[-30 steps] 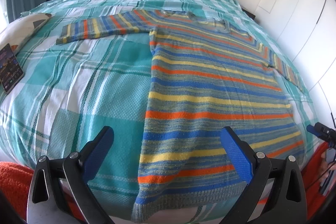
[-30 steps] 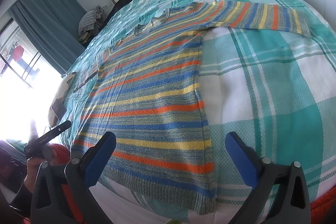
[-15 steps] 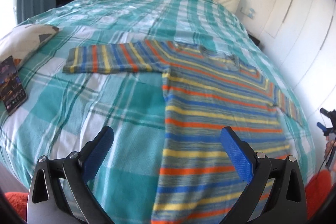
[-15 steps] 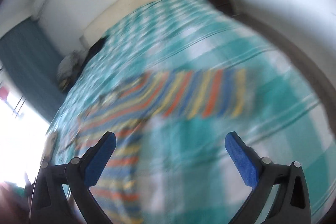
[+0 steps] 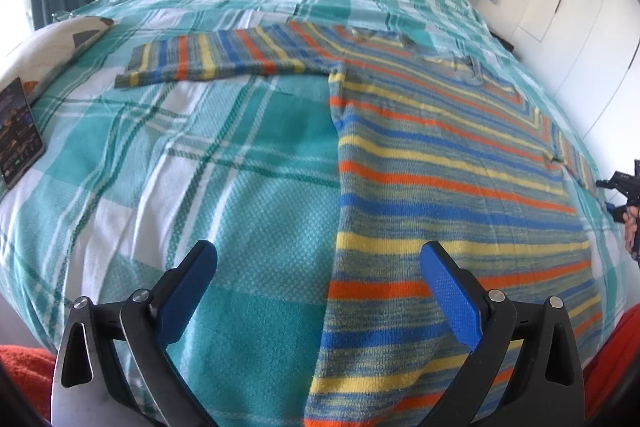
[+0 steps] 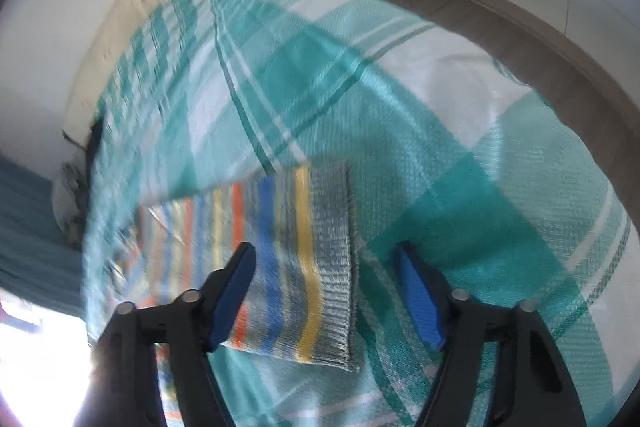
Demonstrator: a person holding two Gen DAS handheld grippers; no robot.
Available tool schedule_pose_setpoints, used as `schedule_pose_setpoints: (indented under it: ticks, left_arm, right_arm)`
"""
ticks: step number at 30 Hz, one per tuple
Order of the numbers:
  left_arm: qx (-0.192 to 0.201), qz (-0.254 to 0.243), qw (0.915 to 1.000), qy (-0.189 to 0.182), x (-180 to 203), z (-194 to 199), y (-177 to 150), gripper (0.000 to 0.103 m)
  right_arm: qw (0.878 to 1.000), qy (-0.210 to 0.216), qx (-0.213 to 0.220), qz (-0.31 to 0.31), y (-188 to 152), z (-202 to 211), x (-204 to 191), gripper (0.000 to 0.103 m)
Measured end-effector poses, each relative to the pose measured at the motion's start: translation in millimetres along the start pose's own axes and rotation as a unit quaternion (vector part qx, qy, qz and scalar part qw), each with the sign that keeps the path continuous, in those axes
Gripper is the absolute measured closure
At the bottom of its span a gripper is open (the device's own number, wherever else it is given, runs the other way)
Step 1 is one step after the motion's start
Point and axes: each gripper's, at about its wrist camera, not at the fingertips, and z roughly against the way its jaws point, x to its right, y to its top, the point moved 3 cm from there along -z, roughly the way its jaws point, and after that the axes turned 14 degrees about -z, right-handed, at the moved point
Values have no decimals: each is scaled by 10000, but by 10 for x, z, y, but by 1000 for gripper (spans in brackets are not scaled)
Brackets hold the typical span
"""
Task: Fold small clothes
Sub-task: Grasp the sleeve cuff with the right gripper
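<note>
We judge the folding barely begun: the striped sweater (image 5: 440,163) lies flat and fully spread on the bed (image 5: 240,211), body smooth, both sleeves stretched straight out to the sides, no fold made yet. Our right tongs (image 6: 326,291) have just been closing and now stand about half open over the cuff (image 6: 334,255) of the right sleeve, which sits between the blue pads without being pinched. Our left tongs (image 5: 318,291) gape wide and empty above the sweater's left side edge, near the hem. The knit looks thick and soft, banded in orange, yellow, blue and grey-green, with ribbed cuffs.
</note>
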Motion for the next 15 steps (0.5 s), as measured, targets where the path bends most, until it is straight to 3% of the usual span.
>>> schedule_pose_setpoints:
  ticks: [2,4,7,11,13,15]
  left_arm:
    - [-60,-101,9999,45,26,-36,-3,1]
    - [-53,-151,9999,60,51,-37,3,1]
    - [15,-204,9998,53,62,-13,14,1]
    - [51,-273,9996,10,81,-1,43,1]
    - [106,-268,9996,-51,81,18,68,1]
    - [160,-260,9995,-66,73,38,90,1]
  right_arm:
    - [9976,-587,64,367,-27,-63,-3,102]
    - [9986,-484,27,201,6,-17,7,101]
    - [9951,-654,459,587,-4,226,-224,101]
    - [9743,-690,1154,1809,-135,760,-1147,101]
    - [9669,-459,1173,2221,-259,898,-1614,101]
    - [9625,2,902,2558,-507,956,-2192,101]
